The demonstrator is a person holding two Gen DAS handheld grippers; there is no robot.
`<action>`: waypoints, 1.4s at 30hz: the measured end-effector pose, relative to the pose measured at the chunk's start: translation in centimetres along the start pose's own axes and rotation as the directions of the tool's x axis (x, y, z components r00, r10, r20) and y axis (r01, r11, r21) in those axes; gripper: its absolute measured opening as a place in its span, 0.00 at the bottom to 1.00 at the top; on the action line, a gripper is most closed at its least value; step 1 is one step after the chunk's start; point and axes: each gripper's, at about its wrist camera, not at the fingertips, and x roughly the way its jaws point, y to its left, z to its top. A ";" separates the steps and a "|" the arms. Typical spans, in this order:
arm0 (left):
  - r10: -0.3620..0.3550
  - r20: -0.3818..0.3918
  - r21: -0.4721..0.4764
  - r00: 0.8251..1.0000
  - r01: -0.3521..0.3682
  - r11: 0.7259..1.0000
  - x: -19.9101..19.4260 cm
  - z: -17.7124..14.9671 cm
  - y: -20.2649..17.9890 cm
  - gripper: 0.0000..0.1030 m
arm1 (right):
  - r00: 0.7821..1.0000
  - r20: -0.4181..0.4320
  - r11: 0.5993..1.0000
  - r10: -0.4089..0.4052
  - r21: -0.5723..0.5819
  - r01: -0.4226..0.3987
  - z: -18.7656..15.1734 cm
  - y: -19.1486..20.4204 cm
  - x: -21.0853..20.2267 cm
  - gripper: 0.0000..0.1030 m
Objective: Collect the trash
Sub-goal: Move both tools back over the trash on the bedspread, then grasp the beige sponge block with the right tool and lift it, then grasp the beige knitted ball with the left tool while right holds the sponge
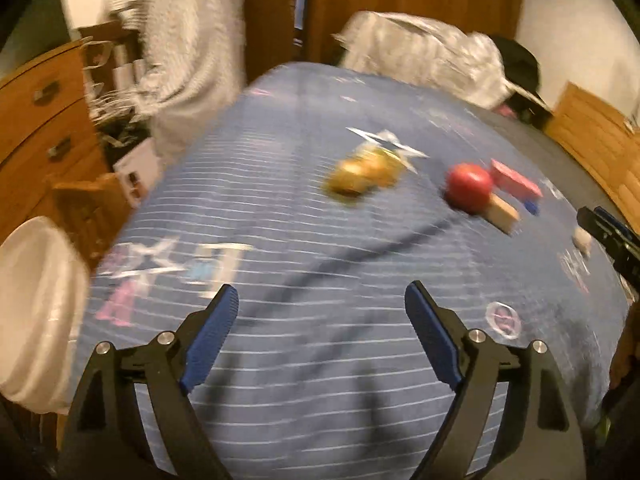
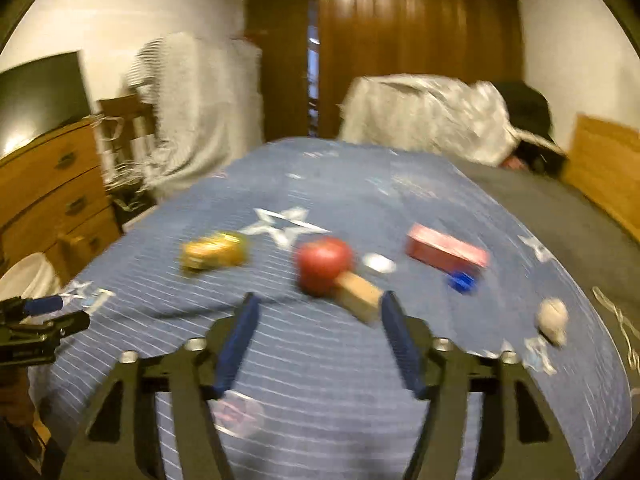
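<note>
Warm, dim indoor light fills both my wrist views, and motion blur smears nearly everything. Fisheye bending curves the edges into dark corners. Soft shadows streak the bed [image 1: 280,208], and glare shines on the wooden wardrobe [image 2: 400,52].

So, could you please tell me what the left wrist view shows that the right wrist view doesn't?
Only the left wrist view: the left gripper head-on, jaws open and empty.
Only the right wrist view: the dark screen on the dresser, and the right gripper head-on, open.
Both: blue bedspread, red apple, wooden block, pink box, yellow packet.

Bed [image 2: 328,360]: apple [image 2: 324,264], boxes, wrappers.
</note>
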 end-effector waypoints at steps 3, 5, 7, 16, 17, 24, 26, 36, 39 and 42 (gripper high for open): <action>-0.036 -0.017 0.063 0.999 0.037 0.997 1.0 -0.3 -3.8 0.80 | 0.998 -0.057 1.000 0.022 0.018 -0.021 -1.6 -4.8 0.9 0.68; -0.060 -0.037 0.082 0.998 0.063 0.995 1.6 -0.7 -6.0 0.80 | 0.990 -0.112 0.996 0.083 -0.012 -0.085 -1.9 -6.5 3.2 0.69; -0.070 -0.061 0.092 0.996 0.076 0.993 2.1 -1.3 -7.6 0.80 | 0.977 -0.166 0.988 0.134 -0.054 -0.144 -1.9 -7.5 6.4 0.70; -0.011 -0.089 0.091 0.996 0.019 0.996 2.5 -0.5 -8.4 0.80 | 0.919 -0.337 0.967 0.203 -0.078 -0.242 -0.2 -7.0 18.5 0.45; -0.014 -0.092 0.087 0.996 0.022 0.996 2.6 -0.2 -8.6 0.80 | 0.910 -0.368 0.968 0.193 -0.081 -0.238 -0.6 -6.6 19.4 0.39; -0.086 -0.063 0.226 0.994 0.098 0.969 2.9 1.3 -14.1 0.80 | 0.961 -0.172 0.973 0.216 0.122 -0.197 -1.9 -12.0 10.9 0.30; -0.115 -0.049 0.284 0.992 0.124 0.951 3.3 1.7 -16.6 0.80 | 0.975 -0.132 0.973 0.179 0.173 -0.155 -3.6 -13.6 7.0 0.30; -0.393 -0.109 0.441 0.913 0.398 0.804 6.9 2.7 -33.9 0.80 | 0.985 -0.087 0.848 -0.148 0.502 0.171 -15.2 -26.4 -9.5 0.30; -0.440 -0.134 0.449 0.888 0.451 0.772 8.7 3.1 -38.7 0.80 | 0.978 -0.063 0.815 -0.199 0.543 0.201 -16.3 -27.8 -10.8 0.30; -0.438 -0.144 0.443 0.887 0.454 0.773 11.1 3.6 -43.1 0.80 | 0.975 -0.040 0.790 -0.219 0.580 0.201 -17.2 -29.5 -12.2 0.30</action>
